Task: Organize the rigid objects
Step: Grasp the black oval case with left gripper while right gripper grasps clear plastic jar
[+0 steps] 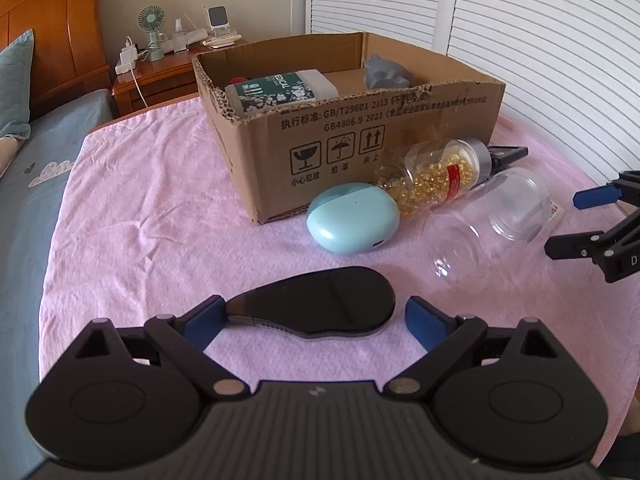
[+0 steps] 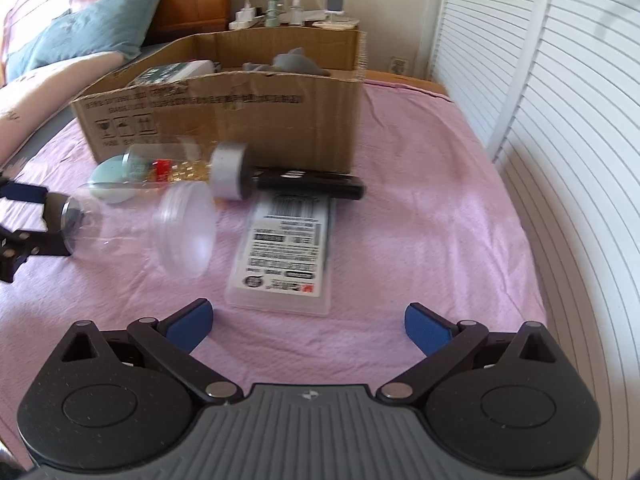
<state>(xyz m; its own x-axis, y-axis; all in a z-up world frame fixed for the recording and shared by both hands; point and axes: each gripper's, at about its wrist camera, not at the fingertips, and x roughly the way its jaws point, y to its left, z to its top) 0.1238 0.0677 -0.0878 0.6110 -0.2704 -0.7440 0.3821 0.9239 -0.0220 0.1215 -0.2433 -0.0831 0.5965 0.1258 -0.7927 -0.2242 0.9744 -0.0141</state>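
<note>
Pink bedspread (image 1: 160, 208) carries an open brown cardboard box (image 1: 360, 128) at 12 o'clock, holding two items already. Outside wait five more — among them the flat black oval piece (image 1: 320, 304) between the left gripper (image 1: 312, 320)'s released jaws. Right gripper (image 2: 308, 320) is released too.

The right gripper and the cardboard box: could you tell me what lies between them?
In the right wrist view, a flat clear labelled case lies between the open right gripper and the cardboard box, with a black bar-shaped object beyond it.

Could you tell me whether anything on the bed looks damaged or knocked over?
Two jars lie on their sides by the cardboard box: the capsule jar and an empty clear jar. The box's left rim is torn and ragged.
</note>
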